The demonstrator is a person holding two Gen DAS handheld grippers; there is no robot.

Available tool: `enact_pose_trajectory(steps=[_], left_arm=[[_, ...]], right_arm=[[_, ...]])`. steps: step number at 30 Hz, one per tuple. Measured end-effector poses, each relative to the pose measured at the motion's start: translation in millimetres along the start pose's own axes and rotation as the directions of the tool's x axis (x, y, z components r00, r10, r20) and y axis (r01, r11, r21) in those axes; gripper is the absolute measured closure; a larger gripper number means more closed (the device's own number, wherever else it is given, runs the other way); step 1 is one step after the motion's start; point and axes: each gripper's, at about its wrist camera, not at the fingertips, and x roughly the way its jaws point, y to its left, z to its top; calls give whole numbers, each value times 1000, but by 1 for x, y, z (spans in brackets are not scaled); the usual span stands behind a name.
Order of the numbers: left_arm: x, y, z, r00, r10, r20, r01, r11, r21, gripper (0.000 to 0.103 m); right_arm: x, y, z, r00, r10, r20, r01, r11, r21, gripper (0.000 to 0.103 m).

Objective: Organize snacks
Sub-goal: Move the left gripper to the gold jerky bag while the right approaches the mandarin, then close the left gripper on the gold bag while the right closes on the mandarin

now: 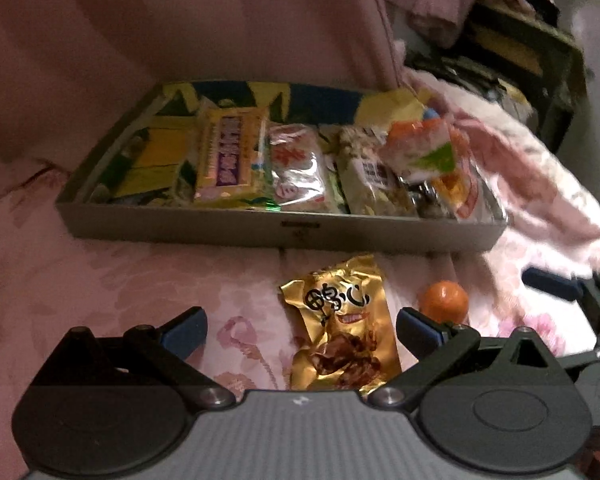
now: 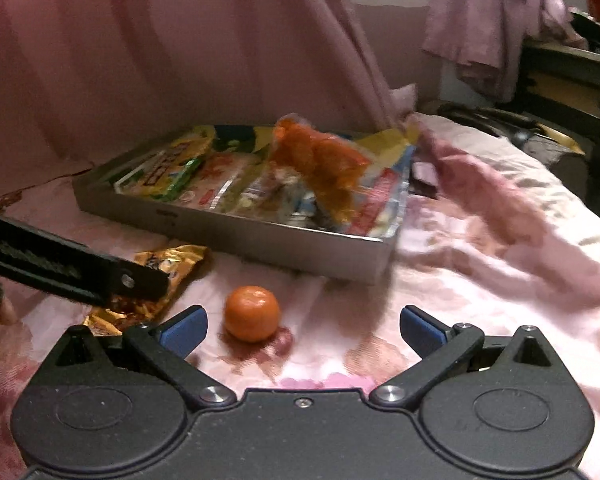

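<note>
Dim pinkish light; pink curtain (image 2: 148, 60) behind, floral pink bedspread (image 2: 480, 300) below, dark furniture (image 2: 568, 80) at right.

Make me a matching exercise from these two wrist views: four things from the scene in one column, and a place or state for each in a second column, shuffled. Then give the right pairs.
Column one:
1. gold snack packet
2. orange ball
3. yellow and purple packet
4. left gripper

Column two:
A. lying inside the grey tray, toward its left part
B. open, holding nothing
C. on the pink floral cloth, between the left gripper's fingers
D. on the cloth before the tray, near the right gripper

Pairs: 1-C, 2-D, 3-A, 4-B
</note>
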Motion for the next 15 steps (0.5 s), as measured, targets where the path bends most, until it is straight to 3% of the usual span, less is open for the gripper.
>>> enact_pose_trajectory(steps=[7,15], left_arm=[[9,-17,7,1000,11,-26,-8,996,88,10],[17,-14,8,999,14,-30,-12,999,49,14]], right_arm=[[22,5,-1,999,35,-16,-35,999,-14,12],[28,1,0,998,56,-1,-56,998,12,25]])
